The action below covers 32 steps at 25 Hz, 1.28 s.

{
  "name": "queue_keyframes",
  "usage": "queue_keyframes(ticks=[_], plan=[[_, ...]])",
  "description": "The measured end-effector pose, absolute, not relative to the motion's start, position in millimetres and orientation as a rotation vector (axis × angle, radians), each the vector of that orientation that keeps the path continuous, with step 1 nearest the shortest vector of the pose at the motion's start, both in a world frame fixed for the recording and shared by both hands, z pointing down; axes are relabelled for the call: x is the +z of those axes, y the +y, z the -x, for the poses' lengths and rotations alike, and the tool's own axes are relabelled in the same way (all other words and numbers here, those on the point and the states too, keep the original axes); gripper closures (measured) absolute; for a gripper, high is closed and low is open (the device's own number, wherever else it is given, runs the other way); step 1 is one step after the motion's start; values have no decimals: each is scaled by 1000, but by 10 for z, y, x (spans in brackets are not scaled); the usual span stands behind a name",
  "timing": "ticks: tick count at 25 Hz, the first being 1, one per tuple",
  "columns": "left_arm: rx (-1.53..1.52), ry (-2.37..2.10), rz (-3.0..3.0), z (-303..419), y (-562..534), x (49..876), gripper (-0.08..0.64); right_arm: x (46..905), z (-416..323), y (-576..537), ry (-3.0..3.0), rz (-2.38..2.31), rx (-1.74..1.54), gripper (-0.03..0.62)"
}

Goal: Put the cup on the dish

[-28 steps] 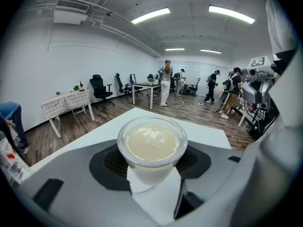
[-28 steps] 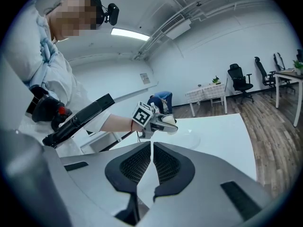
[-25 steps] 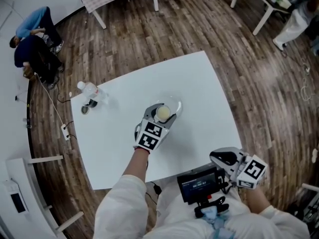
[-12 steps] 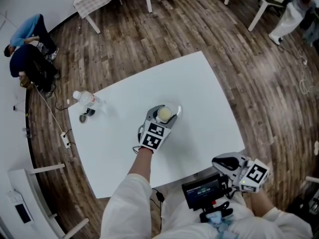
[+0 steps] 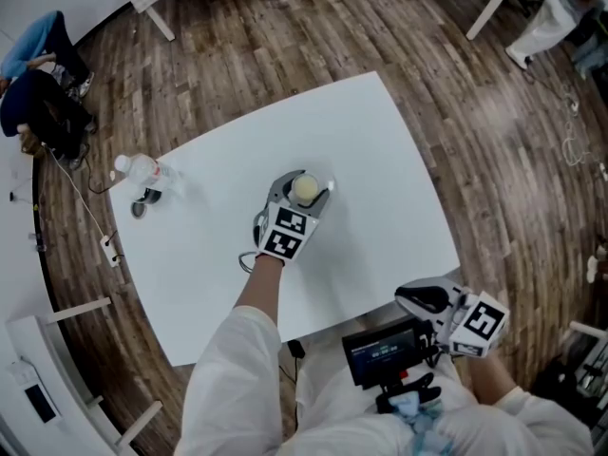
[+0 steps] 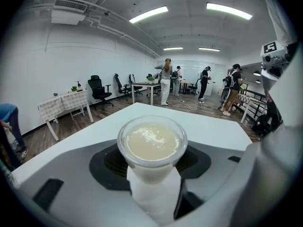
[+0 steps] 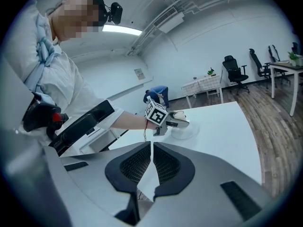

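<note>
White table, seen from above. Right gripper: jaws closed together with nothing between them, held off the table's near edge. Left gripper: clamped on the cup near the table's middle. Clear dish: directly beneath the held cup; contact cannot be told. Clear bottle: lying near the table's left corner, contents indistinct. Cup: clear, upright, filled nearly to the rim with creamy beige liquid.

Bright ceiling strip lights, fisheye-warped edges
</note>
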<state>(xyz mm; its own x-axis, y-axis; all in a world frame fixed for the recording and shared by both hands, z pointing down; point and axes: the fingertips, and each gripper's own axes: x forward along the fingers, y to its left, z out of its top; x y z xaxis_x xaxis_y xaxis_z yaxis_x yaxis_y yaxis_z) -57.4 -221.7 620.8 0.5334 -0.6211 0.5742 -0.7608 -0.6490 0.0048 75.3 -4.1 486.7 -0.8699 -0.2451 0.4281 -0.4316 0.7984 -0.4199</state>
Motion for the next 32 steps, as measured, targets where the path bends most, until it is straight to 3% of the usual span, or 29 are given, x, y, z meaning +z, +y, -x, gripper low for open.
queue_keyframes(ticks=[32], plan=[[834, -1161, -2475, 578, -2308, 6495, 307, 4905, -780, -91, -2601, -517, 757, 555]])
